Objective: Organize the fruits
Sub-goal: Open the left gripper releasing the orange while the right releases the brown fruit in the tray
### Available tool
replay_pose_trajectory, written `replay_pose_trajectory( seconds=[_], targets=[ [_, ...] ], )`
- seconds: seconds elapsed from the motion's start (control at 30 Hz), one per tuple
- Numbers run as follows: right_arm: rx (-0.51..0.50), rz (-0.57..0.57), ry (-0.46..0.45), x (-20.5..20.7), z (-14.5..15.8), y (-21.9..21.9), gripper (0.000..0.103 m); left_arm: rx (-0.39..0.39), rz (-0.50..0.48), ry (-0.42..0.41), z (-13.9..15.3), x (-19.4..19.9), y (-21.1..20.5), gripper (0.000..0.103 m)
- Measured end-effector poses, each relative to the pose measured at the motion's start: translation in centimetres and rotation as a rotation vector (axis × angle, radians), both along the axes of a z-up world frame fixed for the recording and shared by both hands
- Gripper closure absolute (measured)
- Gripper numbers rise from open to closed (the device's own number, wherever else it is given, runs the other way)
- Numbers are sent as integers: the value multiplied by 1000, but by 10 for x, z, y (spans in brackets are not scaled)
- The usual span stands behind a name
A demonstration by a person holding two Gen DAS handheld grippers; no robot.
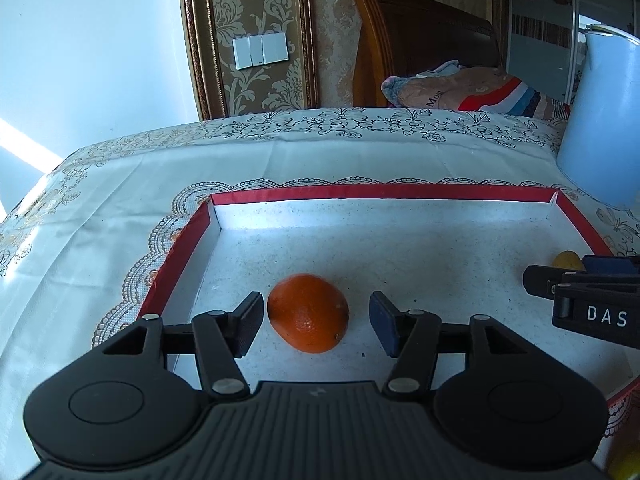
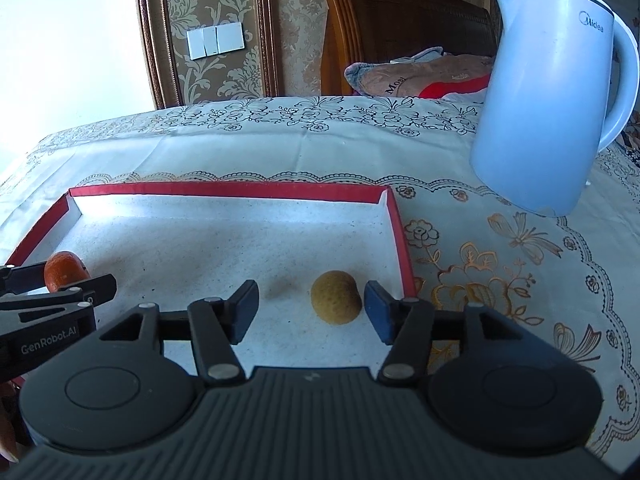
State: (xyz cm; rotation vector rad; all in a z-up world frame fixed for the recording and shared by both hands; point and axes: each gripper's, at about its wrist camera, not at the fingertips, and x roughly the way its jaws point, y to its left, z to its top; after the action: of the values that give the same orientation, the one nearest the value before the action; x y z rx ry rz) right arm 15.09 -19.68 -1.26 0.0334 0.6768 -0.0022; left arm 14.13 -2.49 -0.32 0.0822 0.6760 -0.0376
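Nearby, blue kettle [image 2: 548,96] beside red-rimmed tray [image 2: 240,190], both tongs open, orange [image 1: 307,313] and yellow fruit [image 2: 336,297] released.

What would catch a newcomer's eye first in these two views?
The orange, bright on the white floor of the red-rimmed tray, lies between the open fingers of the left gripper. The small yellowish fruit lies toward the tray's right wall, inside the open right gripper. A pale blue kettle stands on the tablecloth beyond the tray.
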Motion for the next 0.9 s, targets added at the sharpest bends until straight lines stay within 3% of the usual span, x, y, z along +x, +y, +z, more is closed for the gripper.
replay_pose_trajectory(
  seconds=[0.43,0.9],
  targets=[
    [-1,1,-38,-14,5,3,29,-12,0,-17,2,-8,0,45],
    [6,-5,-59,-30,6,3,24,-23,-5,-48,8,-26,1,45]
  ],
)
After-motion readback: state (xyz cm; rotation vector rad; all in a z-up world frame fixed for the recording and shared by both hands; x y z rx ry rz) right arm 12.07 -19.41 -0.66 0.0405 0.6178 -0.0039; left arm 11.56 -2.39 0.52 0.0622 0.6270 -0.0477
